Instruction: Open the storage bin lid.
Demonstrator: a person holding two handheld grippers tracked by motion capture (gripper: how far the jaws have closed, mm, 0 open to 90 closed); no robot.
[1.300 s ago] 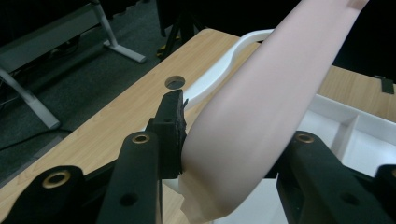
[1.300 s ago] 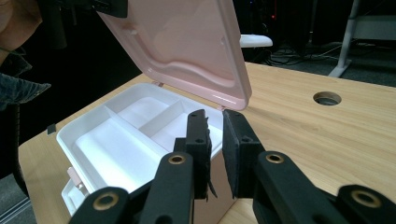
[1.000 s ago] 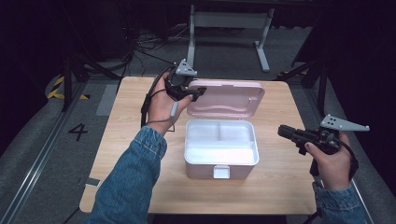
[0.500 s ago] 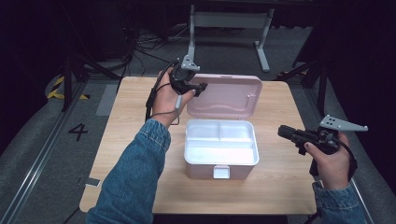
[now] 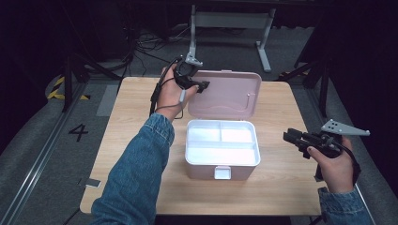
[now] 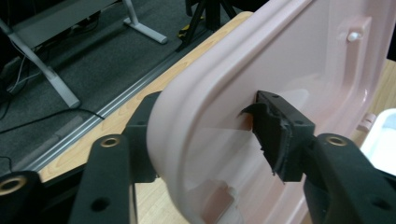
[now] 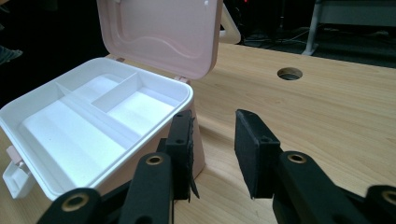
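Astride lid (image 6: 224, 121): left gripper (image 6: 205, 135), half-open

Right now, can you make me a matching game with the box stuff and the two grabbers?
Things:
1. lid
2. tray
3. left hand-held gripper
4. right hand-held gripper

Places or colours:
A. white, split into compartments
B. jaws on either side of the lid's edge, and they have just been opening
C. pink, standing open
D. beside the box, nothing between its jaws

Pairs: 1-C, 2-A, 3-B, 4-D
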